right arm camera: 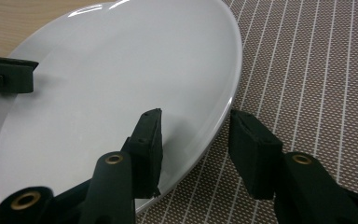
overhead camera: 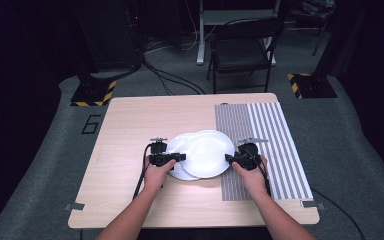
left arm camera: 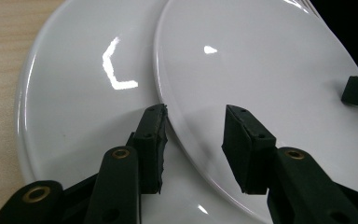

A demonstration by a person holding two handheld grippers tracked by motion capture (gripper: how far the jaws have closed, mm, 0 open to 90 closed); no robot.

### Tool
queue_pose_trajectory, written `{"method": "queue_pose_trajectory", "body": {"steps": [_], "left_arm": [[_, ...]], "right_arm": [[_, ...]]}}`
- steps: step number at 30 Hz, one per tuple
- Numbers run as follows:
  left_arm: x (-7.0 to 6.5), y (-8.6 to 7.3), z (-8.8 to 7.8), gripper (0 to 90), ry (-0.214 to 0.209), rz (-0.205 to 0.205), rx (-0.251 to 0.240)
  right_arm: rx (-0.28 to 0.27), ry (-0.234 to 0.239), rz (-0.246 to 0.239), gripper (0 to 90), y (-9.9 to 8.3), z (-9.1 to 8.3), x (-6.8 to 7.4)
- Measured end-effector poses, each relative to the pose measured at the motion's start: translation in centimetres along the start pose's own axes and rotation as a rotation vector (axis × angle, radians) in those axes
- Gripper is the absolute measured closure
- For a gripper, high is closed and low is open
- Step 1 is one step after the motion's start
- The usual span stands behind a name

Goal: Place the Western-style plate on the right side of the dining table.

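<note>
Two white plates overlap at the table's middle. The lower plate (overhead camera: 176, 145) (left arm camera: 74, 93) lies flat on the wood. The upper plate (overhead camera: 207, 152) (left arm camera: 261, 70) (right arm camera: 121, 79) is tilted over it, its right part above the striped mat. My left gripper (overhead camera: 182, 157) (left arm camera: 193, 135) is shut on the upper plate's left rim, one jaw above and one below. My right gripper (overhead camera: 228, 158) (right arm camera: 196, 140) is shut on the opposite rim in the same way. Each gripper view shows the other gripper's jaw tip at the far rim.
The wooden table (overhead camera: 130, 130) carries a brown and white striped mat (overhead camera: 265, 145) (right arm camera: 317, 70) along its right side. Beyond the far edge stand a black chair (overhead camera: 242, 50) and yellow-black floor stands, with cables on the grey floor.
</note>
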State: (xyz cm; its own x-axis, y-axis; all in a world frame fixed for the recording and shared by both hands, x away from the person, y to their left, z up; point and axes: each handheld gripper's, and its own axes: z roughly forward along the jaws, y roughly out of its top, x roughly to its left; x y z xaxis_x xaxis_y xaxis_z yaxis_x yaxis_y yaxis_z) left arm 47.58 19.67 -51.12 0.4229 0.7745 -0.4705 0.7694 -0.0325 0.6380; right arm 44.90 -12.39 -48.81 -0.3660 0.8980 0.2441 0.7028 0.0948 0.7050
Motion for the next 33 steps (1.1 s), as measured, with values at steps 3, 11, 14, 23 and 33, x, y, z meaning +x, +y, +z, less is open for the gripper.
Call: {"method": "queue_pose_trajectory", "body": {"steps": [3, 11, 14, 23, 33], "left_arm": [[-0.2, 0.0, 0.1, 59.3, 0.007, -0.003, -0.006], [-0.5, -0.1, 0.2, 57.5, -0.004, 0.018, 0.009], [-0.7, -0.2, 0.3, 57.2, -0.008, 0.005, 0.007], [-1.5, -0.6, 0.7, 54.7, -0.026, 0.001, 0.000], [-2.1, -1.0, 0.8, 53.1, -0.019, -0.014, -0.024]], "right_arm": [[-0.005, 0.002, 0.008, 56.0, -0.1, 0.0, 0.1], [-0.007, 0.013, 0.034, 56.6, -0.6, 0.3, -0.3], [-0.012, 0.014, 0.042, 56.6, -0.7, 0.3, -0.4], [-0.019, 0.028, 0.071, 55.6, -1.1, 0.4, -0.5], [-0.022, 0.030, 0.091, 50.4, -1.6, 0.7, -0.1]]}}
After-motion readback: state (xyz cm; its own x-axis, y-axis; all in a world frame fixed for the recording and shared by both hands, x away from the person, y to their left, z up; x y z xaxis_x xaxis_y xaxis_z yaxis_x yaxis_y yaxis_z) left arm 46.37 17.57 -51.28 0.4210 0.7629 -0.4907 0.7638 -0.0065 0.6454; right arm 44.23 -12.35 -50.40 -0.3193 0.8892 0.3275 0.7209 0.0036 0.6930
